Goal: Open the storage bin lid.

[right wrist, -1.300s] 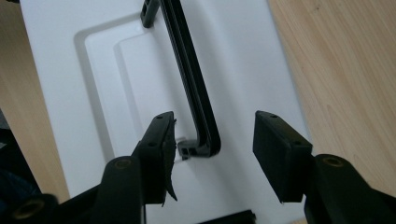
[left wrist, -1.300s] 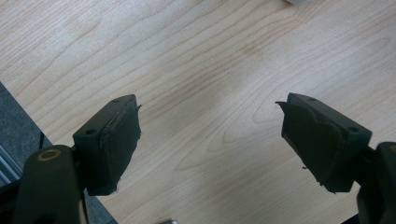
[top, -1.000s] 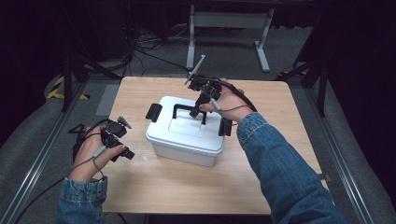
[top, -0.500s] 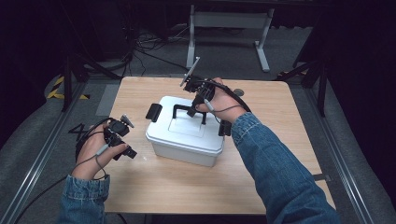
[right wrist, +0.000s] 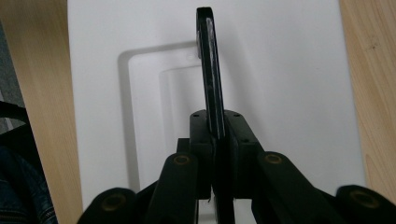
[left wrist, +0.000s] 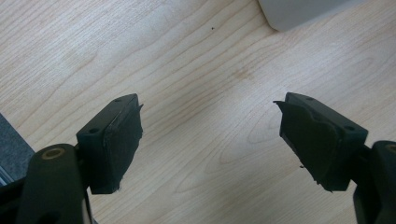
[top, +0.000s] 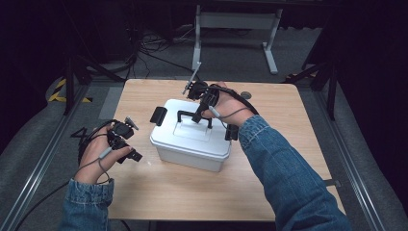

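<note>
**Right gripper clamped on the box handle**

Between its two black jaws the right gripper (right wrist: 215,135) held the raised black handle (right wrist: 210,70) of the white box (top: 190,137), the jaws pressed flat against the bar. Below the handle lay the white lid (right wrist: 289,84) with its recessed rectangle. Near the middle of the wooden table (top: 202,192) sat that box, black latches at its ends. Beside the box's left end the left gripper (left wrist: 210,135) hung over bare wood, jaws spread wide and holding nothing.
</note>
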The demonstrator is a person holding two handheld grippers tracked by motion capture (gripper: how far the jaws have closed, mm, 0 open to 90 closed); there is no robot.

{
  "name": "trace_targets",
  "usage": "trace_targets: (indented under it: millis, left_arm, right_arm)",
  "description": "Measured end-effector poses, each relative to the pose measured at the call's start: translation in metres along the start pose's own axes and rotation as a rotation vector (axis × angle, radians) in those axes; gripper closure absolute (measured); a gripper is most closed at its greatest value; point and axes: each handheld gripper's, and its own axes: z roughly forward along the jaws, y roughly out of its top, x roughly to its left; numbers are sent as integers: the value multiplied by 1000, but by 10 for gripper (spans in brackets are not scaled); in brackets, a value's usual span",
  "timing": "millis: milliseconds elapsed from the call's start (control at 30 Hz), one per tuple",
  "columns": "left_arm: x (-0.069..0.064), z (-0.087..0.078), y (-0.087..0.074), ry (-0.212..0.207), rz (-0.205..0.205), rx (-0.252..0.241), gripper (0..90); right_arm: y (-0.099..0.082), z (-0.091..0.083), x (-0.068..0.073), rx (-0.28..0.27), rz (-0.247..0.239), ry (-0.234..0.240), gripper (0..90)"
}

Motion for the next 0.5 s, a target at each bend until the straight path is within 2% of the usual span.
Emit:
trace_targets:
  millis: [133, 267, 500]
  left_arm:
    - [0, -1, -1, -8, -7, -9, 218]
    - [0, -2, -3, -11, -2, -10, 218]
    - [1, -2, -5, -16, -9, -15, 218]
  right_arm:
    - [1, -2, 0, -9, -7, 3, 834]
    - [4, -9, 3, -24, -20, -14, 836]
    - [3, -24, 2, -62, 5, -6, 843]
